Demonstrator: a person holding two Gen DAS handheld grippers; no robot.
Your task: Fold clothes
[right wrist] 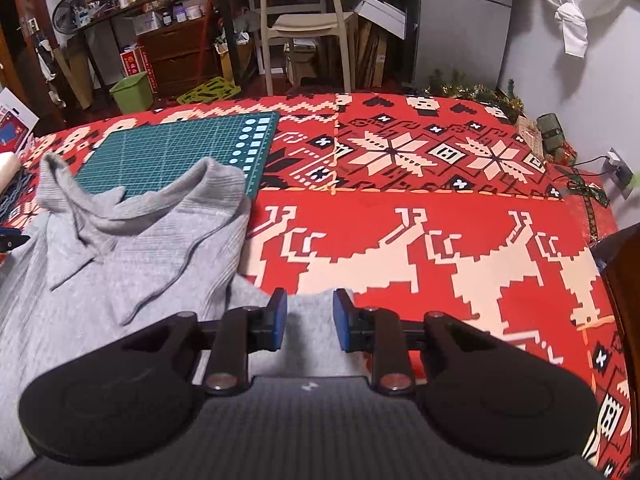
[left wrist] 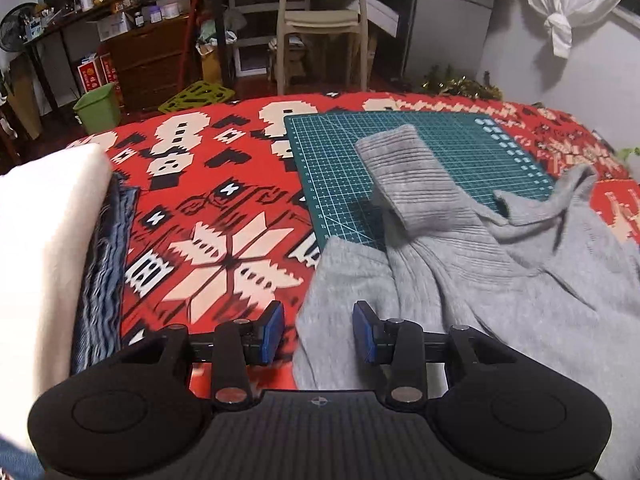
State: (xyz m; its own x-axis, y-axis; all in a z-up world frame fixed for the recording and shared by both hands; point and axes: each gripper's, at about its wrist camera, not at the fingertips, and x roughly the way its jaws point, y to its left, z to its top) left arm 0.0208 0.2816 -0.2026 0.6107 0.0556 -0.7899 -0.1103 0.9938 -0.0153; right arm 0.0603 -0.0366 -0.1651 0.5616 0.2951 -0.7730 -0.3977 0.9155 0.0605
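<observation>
A grey ribbed sweater (left wrist: 460, 272) lies crumpled on the red patterned cloth, its turtleneck collar (left wrist: 404, 172) resting on the green cutting mat (left wrist: 400, 152). My left gripper (left wrist: 318, 330) is open above the sweater's left edge, with grey fabric showing between its blue pads. In the right wrist view the same sweater (right wrist: 120, 256) fills the lower left. My right gripper (right wrist: 310, 320) is open over the sweater's right edge, a patch of grey knit between the fingers.
Folded clothes, a cream piece (left wrist: 44, 240) on blue denim (left wrist: 104, 272), sit at the left. The red patterned cloth (right wrist: 440, 240) stretches out to the right. Beyond the table stand a beige chair (left wrist: 320, 20), a green bin (left wrist: 98, 108) and cluttered shelves.
</observation>
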